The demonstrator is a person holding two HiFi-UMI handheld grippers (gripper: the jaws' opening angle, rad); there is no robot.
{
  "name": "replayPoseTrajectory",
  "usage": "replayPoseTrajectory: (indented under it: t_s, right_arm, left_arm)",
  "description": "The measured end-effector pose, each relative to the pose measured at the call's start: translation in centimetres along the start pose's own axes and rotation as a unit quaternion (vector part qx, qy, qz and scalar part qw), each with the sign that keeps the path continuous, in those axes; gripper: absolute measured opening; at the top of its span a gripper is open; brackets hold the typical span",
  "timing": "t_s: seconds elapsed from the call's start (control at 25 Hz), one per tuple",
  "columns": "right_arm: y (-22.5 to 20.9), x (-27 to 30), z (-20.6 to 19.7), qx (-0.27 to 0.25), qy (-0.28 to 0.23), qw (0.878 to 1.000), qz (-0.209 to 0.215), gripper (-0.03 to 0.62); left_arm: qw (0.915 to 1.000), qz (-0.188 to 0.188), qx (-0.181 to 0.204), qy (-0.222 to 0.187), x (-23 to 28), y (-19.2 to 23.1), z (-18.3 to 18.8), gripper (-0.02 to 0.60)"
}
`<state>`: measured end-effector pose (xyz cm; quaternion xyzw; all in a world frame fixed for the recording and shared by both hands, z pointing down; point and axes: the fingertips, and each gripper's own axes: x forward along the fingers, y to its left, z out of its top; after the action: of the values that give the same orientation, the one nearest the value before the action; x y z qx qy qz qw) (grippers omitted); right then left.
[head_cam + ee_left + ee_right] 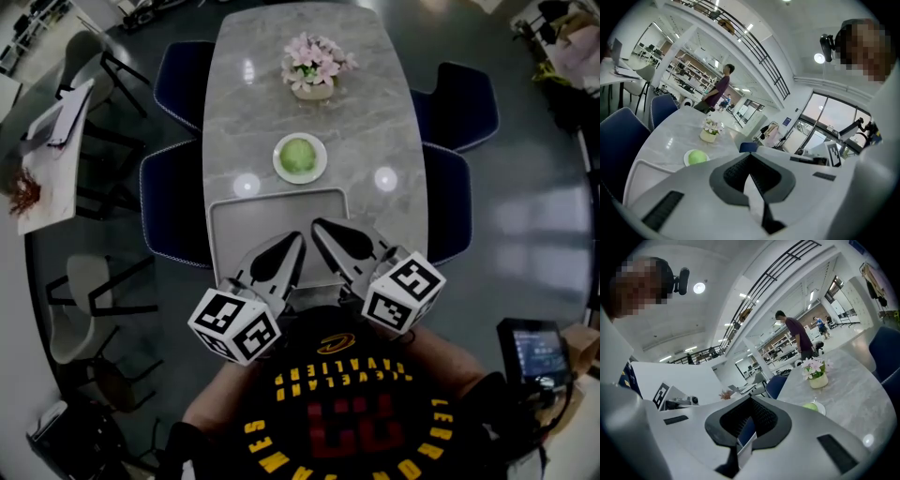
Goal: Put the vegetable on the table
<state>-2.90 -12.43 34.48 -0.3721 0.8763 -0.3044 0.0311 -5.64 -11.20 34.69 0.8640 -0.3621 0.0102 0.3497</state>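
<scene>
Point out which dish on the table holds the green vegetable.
The round white plate, mid-table, holds the green vegetable. The pot beyond it holds pink flowers; the grey tray at the near edge is rectangular.

The vegetable [300, 155] is a whole, round, pale-green ball with a smooth look, and it sits in the middle of a small white plate [279, 168] that it nearly fills. The plate stands on the grey marbled table [375, 112], on the table's long midline. It lies between a flowerpot [313, 90] farther off and a grey tray [217, 225] at the near end, and touches neither. In the left gripper view the vegetable [697, 157] shows as a low green dome above the plate's rim.
</scene>
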Motion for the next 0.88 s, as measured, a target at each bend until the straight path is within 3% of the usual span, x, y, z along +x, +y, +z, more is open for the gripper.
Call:
replayPoseTrajectory:
  t_s: [0.88]
  right_arm:
    - [-0.24, 0.38, 0.18, -0.010, 0.006, 1.000, 0.002, 0.005]
  left_arm:
    - [1.0000, -0.004, 0.003, 0.005, 0.85, 0.33, 0.04, 0.000]
